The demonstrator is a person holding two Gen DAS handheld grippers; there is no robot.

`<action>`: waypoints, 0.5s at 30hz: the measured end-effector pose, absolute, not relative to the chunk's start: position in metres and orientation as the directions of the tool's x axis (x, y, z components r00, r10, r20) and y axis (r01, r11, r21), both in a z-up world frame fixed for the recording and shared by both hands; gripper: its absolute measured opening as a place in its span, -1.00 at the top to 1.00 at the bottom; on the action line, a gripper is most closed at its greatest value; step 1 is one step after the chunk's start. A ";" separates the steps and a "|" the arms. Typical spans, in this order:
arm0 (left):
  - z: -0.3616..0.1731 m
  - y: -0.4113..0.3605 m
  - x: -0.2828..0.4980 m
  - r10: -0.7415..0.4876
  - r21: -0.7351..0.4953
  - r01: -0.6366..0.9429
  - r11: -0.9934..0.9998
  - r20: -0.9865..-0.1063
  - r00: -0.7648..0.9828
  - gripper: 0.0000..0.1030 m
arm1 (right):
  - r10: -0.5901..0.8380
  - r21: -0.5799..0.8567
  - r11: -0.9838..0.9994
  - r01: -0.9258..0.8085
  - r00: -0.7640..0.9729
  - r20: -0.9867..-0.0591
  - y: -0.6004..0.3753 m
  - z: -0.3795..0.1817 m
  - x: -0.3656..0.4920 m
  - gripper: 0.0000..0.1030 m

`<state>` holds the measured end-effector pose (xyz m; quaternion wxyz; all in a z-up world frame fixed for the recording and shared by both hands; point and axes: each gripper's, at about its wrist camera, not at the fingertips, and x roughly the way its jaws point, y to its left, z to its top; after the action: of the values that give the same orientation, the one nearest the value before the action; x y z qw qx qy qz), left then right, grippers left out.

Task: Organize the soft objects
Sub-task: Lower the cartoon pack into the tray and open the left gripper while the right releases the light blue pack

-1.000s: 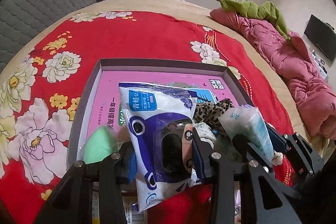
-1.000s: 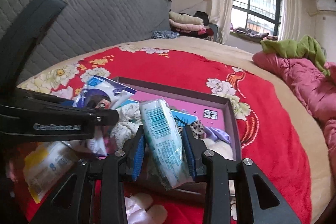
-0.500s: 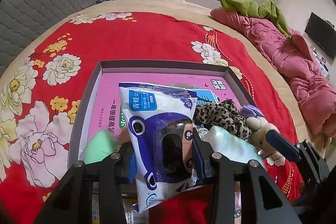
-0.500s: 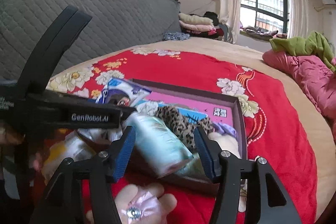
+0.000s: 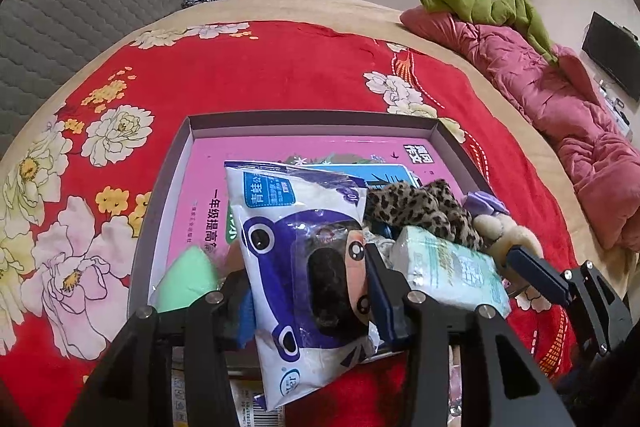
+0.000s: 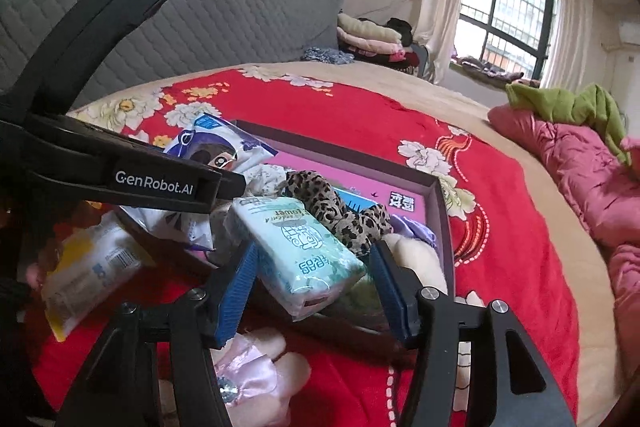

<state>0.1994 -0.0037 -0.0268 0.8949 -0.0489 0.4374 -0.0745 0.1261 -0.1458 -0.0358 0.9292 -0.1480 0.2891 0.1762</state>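
Observation:
My left gripper is shut on a blue-and-white frog-print wipes pack and holds it over the near edge of a shallow pink-lined box. My right gripper is open. A pale green tissue pack lies between its pads, resting in the box's near right part on a leopard-print cloth; the pack also shows in the left wrist view. A cream plush toy, a purple fabric piece and a green sponge lie in the box.
The box sits on a red floral bedspread. A yellow-and-white pack and a pink satin plush lie on the bedspread near me. A pink quilt runs along the right. A grey headboard stands at the left.
My right gripper lowered the tissue pack into the box and opened, letting it go. The pack now lies flat. My left gripper kept its hold and barely moved.

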 end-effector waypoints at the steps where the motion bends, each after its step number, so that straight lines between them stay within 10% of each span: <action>1: -0.027 -0.004 0.199 -0.178 -0.153 0.093 0.984 -0.774 0.607 0.05 | 0.242 -0.176 0.893 -0.414 0.771 -0.589 -0.146 -0.036 0.127 -0.16; 15: -0.025 -0.004 0.198 -0.186 -0.171 0.083 0.982 -0.775 0.604 -0.09 | 0.255 -0.139 0.907 -0.397 0.781 -0.571 -0.158 -0.026 0.123 -0.29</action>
<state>0.1975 -0.0036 -0.0247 0.8935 -0.0588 0.4388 -0.0754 0.1233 -0.1578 -0.0261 0.9350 -0.1267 0.2817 0.1743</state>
